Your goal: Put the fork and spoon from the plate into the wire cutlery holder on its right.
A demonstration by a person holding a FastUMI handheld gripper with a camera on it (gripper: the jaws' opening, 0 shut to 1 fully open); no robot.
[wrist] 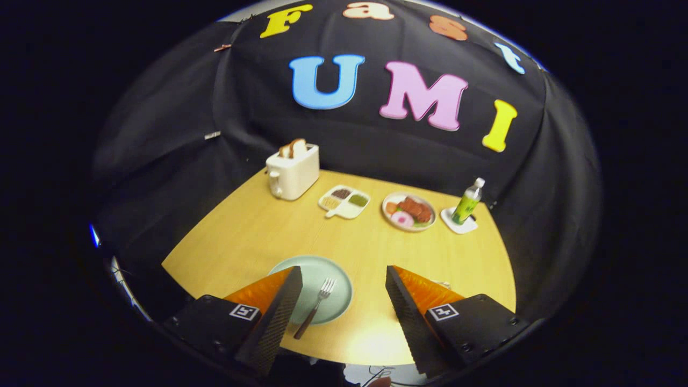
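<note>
A pale green plate (328, 271) lies on the wooden table near its front edge. A fork (316, 305) with a dark handle rests on the plate, tines pointing away from me, its handle end reaching past the plate's near rim. My gripper (341, 277) hangs above the table, open, with nothing between its fingers. The left finger (279, 306) covers the plate's left part, and the fork lies just right of that finger. The right finger (411, 303) hides the table to the plate's right; a small pale bit shows just behind it.
At the back of the table stand a white toaster (293, 171) holding bread, a white divided dish (345, 201) of condiments, a plate of food (409, 211), and a green bottle (467, 201) on a white coaster. Black cloth walls close in on three sides.
</note>
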